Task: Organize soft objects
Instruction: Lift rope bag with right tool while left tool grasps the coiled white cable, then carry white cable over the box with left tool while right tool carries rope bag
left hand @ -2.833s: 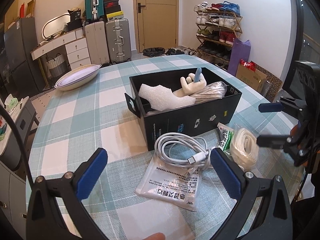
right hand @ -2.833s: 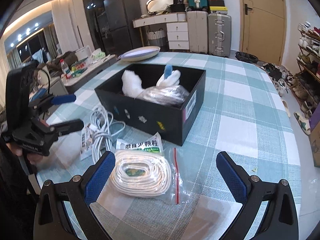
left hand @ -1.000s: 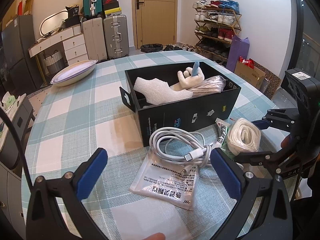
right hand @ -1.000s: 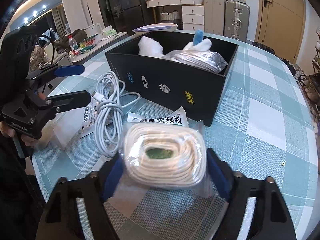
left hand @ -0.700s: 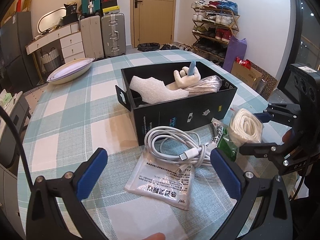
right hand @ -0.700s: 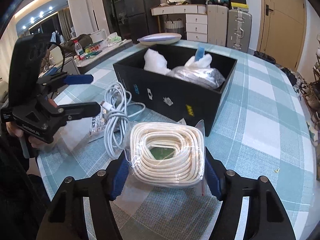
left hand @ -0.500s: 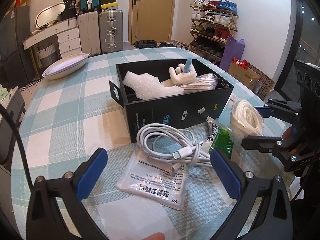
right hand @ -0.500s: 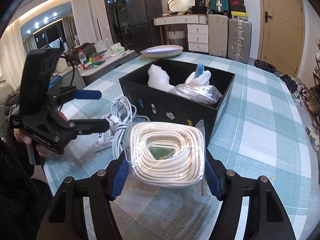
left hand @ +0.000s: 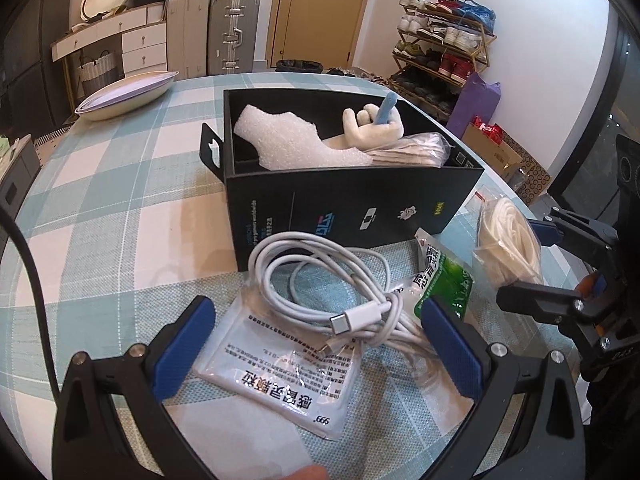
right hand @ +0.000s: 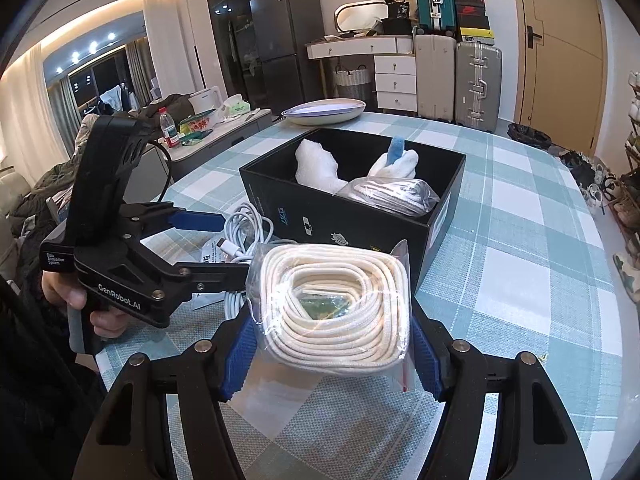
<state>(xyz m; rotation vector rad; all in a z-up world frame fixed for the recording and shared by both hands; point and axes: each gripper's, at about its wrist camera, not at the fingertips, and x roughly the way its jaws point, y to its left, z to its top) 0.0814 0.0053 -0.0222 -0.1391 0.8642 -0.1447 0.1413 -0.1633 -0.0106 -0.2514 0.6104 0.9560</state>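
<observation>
Your right tongs [right hand: 334, 354] now clamp the bagged rope [right hand: 334, 304], lifted clear of the table [right hand: 520, 216]; left tongs [left hand: 316, 340] stay apart; box [right hand: 340, 220] next.

One black box [left hand: 352, 204], one bagged rope coil [right hand: 336, 304], one white cable [left hand: 320, 276], one white sachet [left hand: 280, 376], one green sachet [left hand: 444, 276], one bowl [left hand: 124, 94], two grippers, three suitcases by the wall; in the box, one foam piece [left hand: 288, 140], one plush toy [left hand: 372, 128] and one more bagged bundle [right hand: 396, 196]

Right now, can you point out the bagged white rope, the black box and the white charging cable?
bagged white rope [right hand: 334, 300], right wrist view, coil's windings.
black box [left hand: 360, 200], left wrist view, front wall.
white charging cable [left hand: 348, 322], left wrist view, plug.
</observation>
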